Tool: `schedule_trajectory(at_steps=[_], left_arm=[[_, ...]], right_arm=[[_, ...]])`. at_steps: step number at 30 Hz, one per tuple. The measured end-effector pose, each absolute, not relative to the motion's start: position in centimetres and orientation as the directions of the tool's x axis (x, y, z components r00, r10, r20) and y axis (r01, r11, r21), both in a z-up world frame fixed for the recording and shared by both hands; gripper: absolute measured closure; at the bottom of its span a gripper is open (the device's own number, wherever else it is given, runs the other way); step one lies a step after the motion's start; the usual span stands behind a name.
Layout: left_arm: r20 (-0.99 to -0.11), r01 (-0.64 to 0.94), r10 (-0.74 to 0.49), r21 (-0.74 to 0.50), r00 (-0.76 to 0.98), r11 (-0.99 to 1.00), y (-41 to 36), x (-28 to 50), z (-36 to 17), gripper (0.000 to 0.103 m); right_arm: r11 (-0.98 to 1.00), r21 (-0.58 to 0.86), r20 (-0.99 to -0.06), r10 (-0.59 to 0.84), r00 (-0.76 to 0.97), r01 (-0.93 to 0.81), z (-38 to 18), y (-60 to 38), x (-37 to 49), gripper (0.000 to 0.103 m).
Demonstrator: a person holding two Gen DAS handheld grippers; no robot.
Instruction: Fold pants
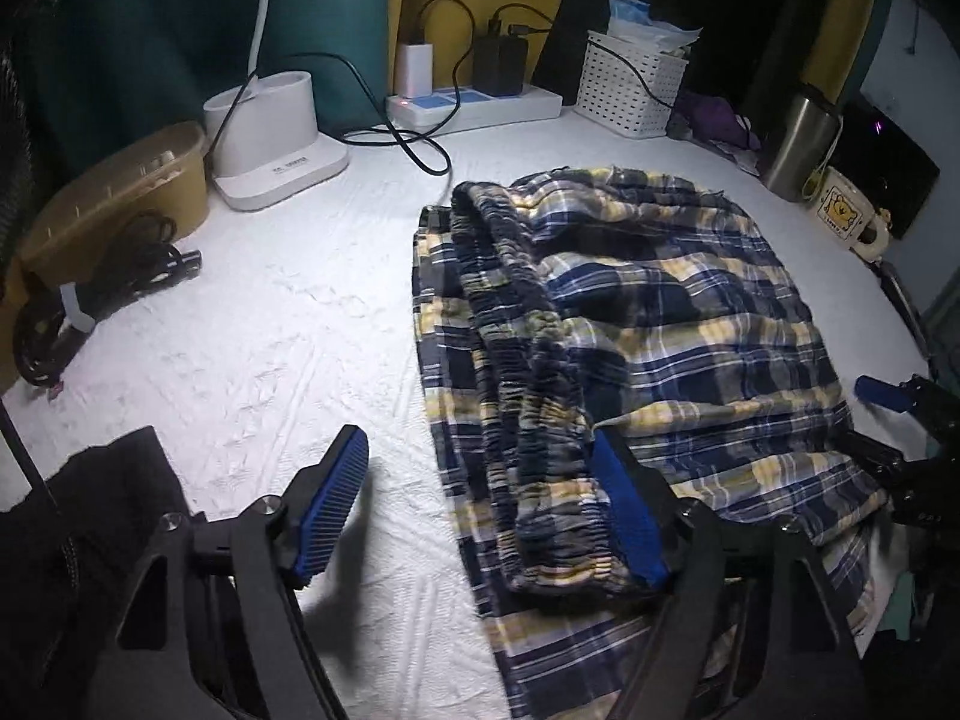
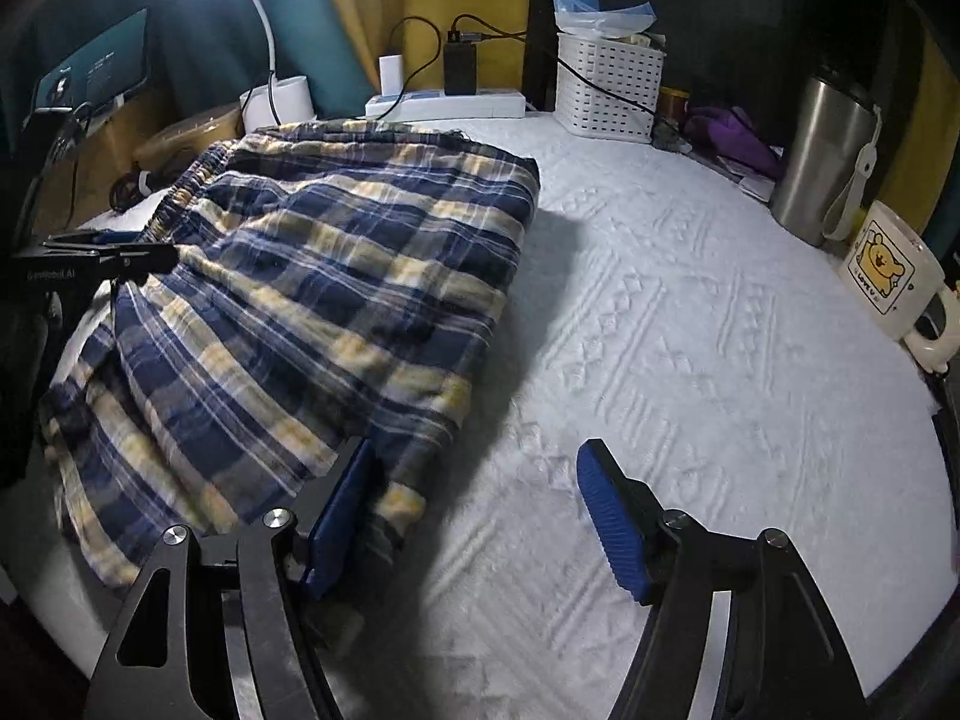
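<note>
Blue, yellow and white plaid pants [image 1: 648,324] lie folded in a pile on the white textured table cover [image 1: 270,312], with the gathered elastic waistband [image 1: 516,348] lying on top along the left side. My left gripper [image 1: 480,510] is open, straddling the near end of the waistband; its right pad [image 1: 630,516] touches the cloth. My right gripper [image 2: 474,516] is open at the pants' [image 2: 312,300] near right corner, its left pad [image 2: 342,516] against the cloth edge. The right gripper also shows in the left wrist view [image 1: 900,420].
Along the back stand a white lamp base [image 1: 270,138], a power strip with chargers [image 1: 474,102], a white perforated basket [image 1: 630,84], a steel tumbler [image 2: 822,156] and a bear mug [image 2: 894,276]. A brown box [image 1: 114,198] and black cables [image 1: 120,276] lie at left.
</note>
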State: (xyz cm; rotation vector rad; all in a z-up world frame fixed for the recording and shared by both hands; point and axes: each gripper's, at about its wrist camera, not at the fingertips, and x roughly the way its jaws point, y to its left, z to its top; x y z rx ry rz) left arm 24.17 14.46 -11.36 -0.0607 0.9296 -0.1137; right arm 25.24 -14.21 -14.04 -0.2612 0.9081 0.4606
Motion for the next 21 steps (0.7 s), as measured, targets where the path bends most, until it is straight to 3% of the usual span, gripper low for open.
schedule_trajectory(at_steps=[9,21], left_arm=[[-0.755,0.075,-0.136,-0.115,0.642,0.991,14.4,24.9,-9.1,0.026],[-0.791,0.095,-0.182,-0.156,0.584,0.983,14.1,28.9,-11.0,0.026]], right_arm=[[0.897,0.033,-0.793,0.291,0.534,-0.440,-13.1,-16.2,26.4,0.031],[0.911,0.065,-0.753,0.313,0.579,-0.408,-11.3,-15.8,31.1,0.031]])
